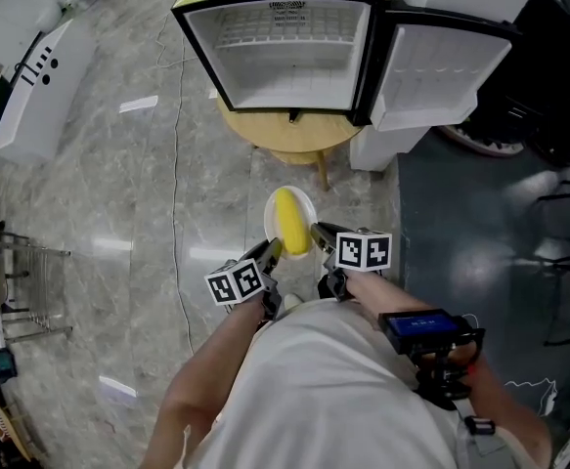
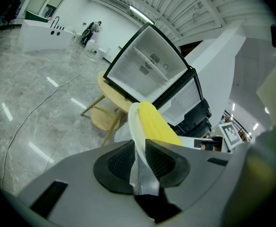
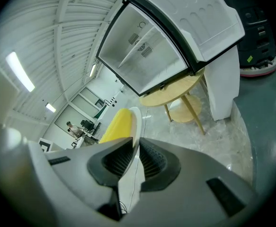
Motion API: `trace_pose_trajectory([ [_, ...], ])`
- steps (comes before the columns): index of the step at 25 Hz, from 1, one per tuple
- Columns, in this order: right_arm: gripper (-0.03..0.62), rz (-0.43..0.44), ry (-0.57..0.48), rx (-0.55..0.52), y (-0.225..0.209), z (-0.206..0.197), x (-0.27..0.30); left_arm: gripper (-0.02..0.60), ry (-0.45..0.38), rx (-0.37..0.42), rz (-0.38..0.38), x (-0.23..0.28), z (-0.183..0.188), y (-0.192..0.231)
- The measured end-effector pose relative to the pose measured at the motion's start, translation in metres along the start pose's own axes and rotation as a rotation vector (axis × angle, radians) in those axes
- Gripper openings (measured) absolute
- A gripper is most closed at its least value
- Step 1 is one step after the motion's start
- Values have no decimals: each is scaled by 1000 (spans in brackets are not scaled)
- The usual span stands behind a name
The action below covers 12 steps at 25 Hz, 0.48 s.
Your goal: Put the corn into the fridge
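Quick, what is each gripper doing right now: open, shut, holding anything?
Left gripper: closed on the rim of the round white plate carrying the yellow corn cob.
Right gripper: closed on the same plate's opposite rim.

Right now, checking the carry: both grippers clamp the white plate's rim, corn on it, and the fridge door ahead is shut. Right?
No: the fridge door stands open, as the head view shows. The left gripper and right gripper do clamp the rim of the white plate, with the corn on it.
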State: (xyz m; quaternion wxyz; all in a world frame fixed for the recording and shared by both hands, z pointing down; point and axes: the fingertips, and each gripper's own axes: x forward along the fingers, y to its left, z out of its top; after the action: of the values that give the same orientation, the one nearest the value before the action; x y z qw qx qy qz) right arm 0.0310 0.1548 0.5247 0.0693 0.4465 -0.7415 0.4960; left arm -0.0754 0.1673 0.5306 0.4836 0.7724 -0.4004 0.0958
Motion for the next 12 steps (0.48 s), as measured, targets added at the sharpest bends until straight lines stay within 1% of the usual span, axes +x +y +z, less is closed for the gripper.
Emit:
trace_pose_trajectory([
  [12,48,16,27,-14,-23,60,29,77,-19,-24,17,46,48,-1],
])
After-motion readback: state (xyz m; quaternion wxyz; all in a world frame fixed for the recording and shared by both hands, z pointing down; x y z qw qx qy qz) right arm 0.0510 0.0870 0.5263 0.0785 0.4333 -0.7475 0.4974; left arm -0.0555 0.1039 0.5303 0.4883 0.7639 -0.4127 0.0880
